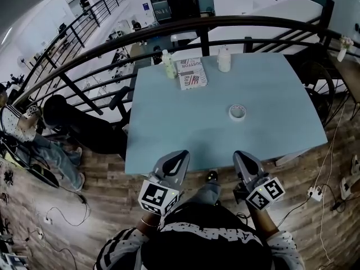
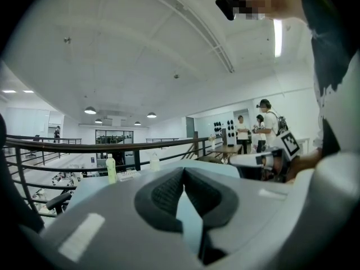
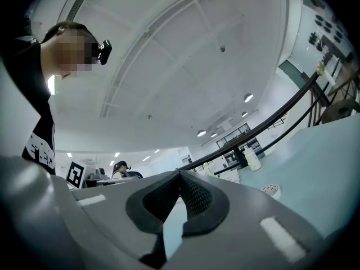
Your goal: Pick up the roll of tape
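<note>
The roll of tape [image 1: 237, 112] lies flat on the light blue desk [image 1: 169, 128], right of middle, with bare desk top between it and the right tool [image 1: 241, 156]. The left tool [image 1: 181, 156] hangs beside the right one at the near edge, and both have their jaws pressed together, gripping nothing. Along the far edge, before a black railing [image 1: 236, 22], stand a greenish bottle [image 1: 169, 65], a white bottle [image 1: 224, 59] and between them a red-and-white printed pack [image 1: 192, 73] whose big letters seem to read "USTON".

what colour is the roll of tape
The roll of tape is white, clearest in the head view.
</note>
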### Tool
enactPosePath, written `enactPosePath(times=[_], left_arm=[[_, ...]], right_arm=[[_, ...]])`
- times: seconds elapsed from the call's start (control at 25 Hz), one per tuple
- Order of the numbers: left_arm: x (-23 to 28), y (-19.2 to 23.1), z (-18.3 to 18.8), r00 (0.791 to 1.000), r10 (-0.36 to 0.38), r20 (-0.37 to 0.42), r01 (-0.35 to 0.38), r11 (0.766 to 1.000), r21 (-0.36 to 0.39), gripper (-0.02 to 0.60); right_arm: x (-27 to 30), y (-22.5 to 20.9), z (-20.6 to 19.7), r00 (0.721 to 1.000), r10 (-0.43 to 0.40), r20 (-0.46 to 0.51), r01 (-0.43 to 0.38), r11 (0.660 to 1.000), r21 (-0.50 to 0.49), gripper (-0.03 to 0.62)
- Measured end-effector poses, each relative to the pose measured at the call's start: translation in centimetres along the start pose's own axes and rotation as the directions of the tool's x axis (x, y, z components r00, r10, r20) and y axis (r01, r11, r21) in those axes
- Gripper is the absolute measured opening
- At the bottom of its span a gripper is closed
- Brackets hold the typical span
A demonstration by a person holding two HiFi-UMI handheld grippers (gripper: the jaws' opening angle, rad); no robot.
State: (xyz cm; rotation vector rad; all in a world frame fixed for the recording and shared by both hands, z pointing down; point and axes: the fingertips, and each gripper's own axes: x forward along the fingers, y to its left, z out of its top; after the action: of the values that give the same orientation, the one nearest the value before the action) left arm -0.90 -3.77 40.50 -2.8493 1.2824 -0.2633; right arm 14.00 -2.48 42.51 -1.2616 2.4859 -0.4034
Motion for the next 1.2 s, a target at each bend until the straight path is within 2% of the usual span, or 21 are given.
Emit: enactPosePath(times=[0.12,0.28,0.64,1.2], left_arm=[[1.2,0.7,-0.4,1.0,-0.008,-0.028,0.007,1.0,-0.013,0.0],[3.4,1.2,0.5,1.0,-0.023,0.02,0.023,1.0,-0.005,0.0],[10.1,3.7,0.2,0.998,-0.053,0.025,0.053,0.998,-0.021,0.0],[19.2,8.4,0.6,1.0,-0.03,-0.005,0.03,0.999,-0.023,0.0]], right_arm=[[0.7,-1.0,0.1,1.0,-0.013,-0.008,0.013,1.0,-0.006,-0.003],[1.4,-2.8,0.5,0.999,-0.032,-0.018,0.031,0.999,-0.019,-0.003],[4.7,-8.5,1.2,0.995,-0.081,-0.053,0.078,0.996,-0.053,-0.003],[11.1,-17.3,1.6,0.988,-0.102,-0.119,0.091,0.992,-0.091,-0.003]])
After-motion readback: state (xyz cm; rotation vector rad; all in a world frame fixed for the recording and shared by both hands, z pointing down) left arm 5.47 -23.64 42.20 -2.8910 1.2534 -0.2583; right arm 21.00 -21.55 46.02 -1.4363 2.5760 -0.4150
